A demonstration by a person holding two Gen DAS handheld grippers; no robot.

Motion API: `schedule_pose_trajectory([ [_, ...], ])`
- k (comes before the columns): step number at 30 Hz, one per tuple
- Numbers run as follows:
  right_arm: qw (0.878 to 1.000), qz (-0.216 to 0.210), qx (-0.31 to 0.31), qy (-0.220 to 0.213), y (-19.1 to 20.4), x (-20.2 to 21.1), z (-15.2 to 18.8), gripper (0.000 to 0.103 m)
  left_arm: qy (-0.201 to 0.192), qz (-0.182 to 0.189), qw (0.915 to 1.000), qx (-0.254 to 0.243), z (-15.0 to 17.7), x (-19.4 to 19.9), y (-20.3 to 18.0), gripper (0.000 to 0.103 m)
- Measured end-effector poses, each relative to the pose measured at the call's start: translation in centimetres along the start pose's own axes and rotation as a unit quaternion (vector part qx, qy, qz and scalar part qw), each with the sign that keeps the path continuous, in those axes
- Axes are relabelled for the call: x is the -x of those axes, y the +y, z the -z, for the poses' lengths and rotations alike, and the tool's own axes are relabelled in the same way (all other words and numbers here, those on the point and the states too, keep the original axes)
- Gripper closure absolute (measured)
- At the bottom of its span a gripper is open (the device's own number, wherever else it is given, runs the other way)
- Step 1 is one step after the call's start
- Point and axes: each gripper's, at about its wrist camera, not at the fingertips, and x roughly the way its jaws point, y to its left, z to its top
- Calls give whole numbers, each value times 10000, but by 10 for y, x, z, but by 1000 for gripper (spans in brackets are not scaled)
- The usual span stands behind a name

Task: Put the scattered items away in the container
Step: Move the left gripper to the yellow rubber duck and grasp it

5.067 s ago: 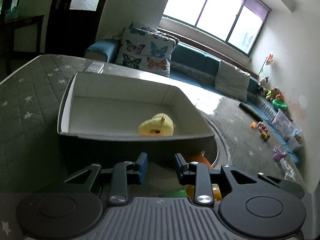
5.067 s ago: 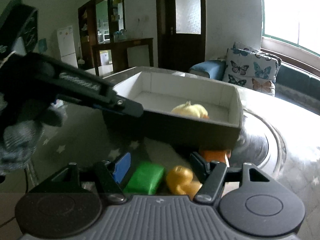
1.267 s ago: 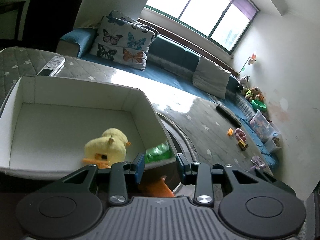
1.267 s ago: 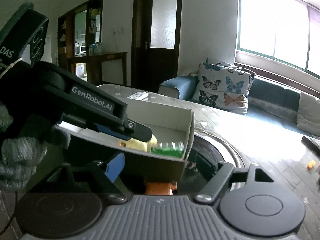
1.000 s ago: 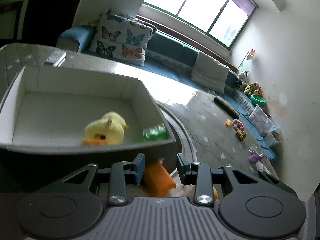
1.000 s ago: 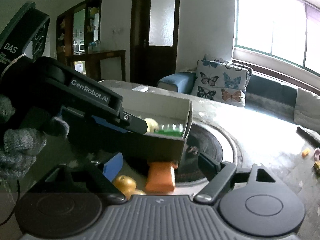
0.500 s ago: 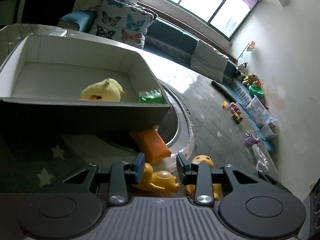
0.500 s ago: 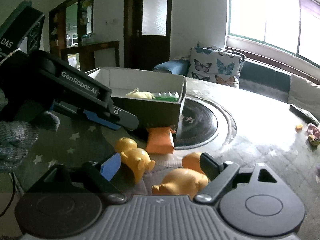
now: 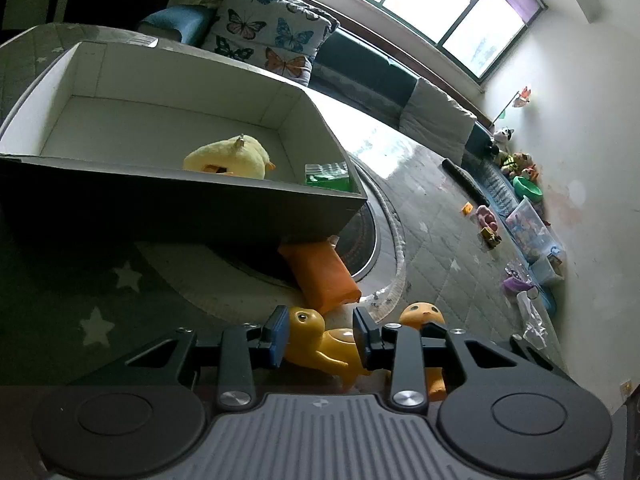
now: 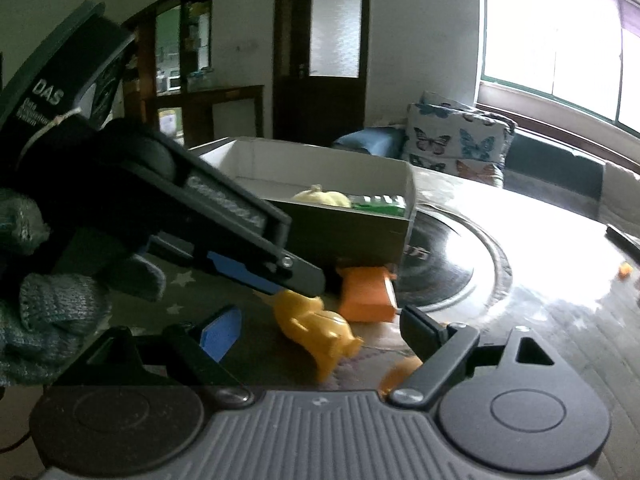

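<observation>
The dark box with a white inside (image 9: 168, 204) holds a yellow plush duck (image 9: 228, 156) and a green block (image 9: 328, 174). An orange packet (image 9: 322, 276) lies against the box's near corner. A yellow rubber duck (image 9: 308, 336) lies on the table between the fingers of my left gripper (image 9: 319, 336), which is open at a narrow gap. A second orange duck (image 9: 420, 314) stands just right of it. In the right wrist view, my right gripper (image 10: 320, 332) is wide open behind the same duck (image 10: 316, 328). The left gripper (image 10: 308, 280), held by a gloved hand (image 10: 40, 300), reaches over that duck's head.
A round black disc (image 9: 372, 248) with a raised rim sits in the table beside the box (image 10: 340, 216). The orange packet (image 10: 366, 294) lies at its edge. A sofa with a butterfly cushion (image 9: 272, 36) is behind. Small toys (image 9: 488, 224) lie far right.
My left gripper has dropped down and forward, so the yellow rubber duck now lies between its fingers. The right gripper has moved closer to the toys. Neither gripper's gap has changed.
</observation>
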Motion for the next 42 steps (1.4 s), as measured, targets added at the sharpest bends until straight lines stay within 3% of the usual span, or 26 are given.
schedule_pose_trajectory([
  [10,9982,539,-237,-73,-13,15,15,15,-12,335,9992,-194,-4,4,-24,66],
  [16,9945,857,-596,42,-30,23,29,14,272,534,9970,-481,-4,-15,-51,66],
  [22,9935,766,-805,262,-39,17,41,17,559,730,9928,-768,-3,-34,-79,66],
  [27,9928,640,-949,365,-46,12,49,24,765,642,9911,-875,1,-51,-88,66],
  [39,9927,423,-1072,348,-47,8,53,43,788,423,9874,-1302,5,-60,-97,64],
  [42,9929,403,-1078,316,-46,9,55,44,797,409,9865,-1373,7,-57,-100,63],
])
